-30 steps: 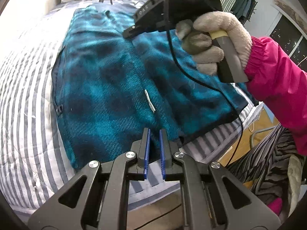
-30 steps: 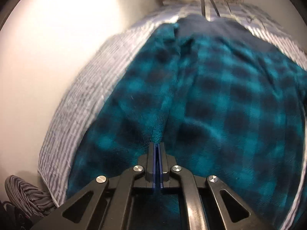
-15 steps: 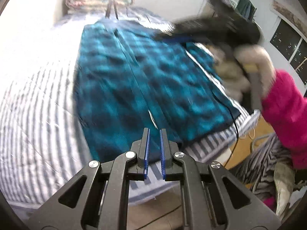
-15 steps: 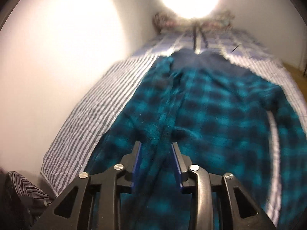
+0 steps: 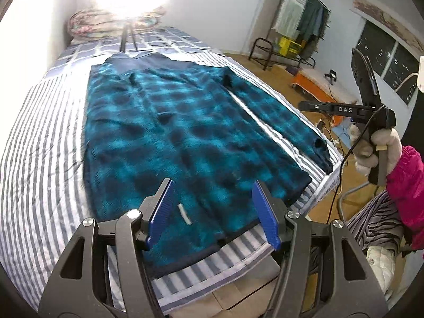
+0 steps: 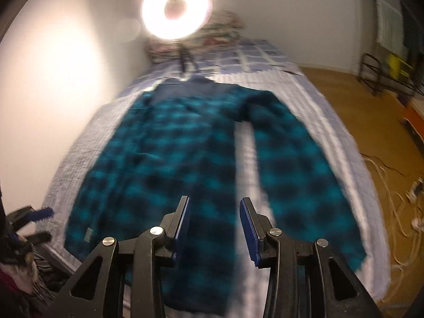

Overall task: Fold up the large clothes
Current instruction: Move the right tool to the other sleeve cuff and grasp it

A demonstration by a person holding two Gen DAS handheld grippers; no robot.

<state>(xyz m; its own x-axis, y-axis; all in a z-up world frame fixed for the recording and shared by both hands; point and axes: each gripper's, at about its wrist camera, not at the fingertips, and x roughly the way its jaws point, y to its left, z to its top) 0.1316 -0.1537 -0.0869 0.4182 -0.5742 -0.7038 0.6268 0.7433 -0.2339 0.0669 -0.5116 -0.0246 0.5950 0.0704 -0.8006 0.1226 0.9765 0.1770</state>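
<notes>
The left gripper (image 5: 212,212) hangs with jaws spread wide above the near hem of the teal plaid jacket (image 5: 172,137); the right gripper (image 6: 214,228) is likewise spread, holding nothing. The jacket lies flat lengthwise on the striped bed (image 5: 39,159), one sleeve (image 6: 299,164) along the bed's right edge.

Left tool (image 5: 212,212): jaws now wide apart, were near-closed. Right tool (image 6: 214,228): released the teal plaid garment (image 5: 172,137), jaws apart, drawn back off the bed. Both views farther out; whole garment and one sleeve (image 6: 299,164) now visible.

plaid jacket (image 6: 185,164) motion-blurred in right view, hem behind right tongs (image 6: 214,228)
</notes>
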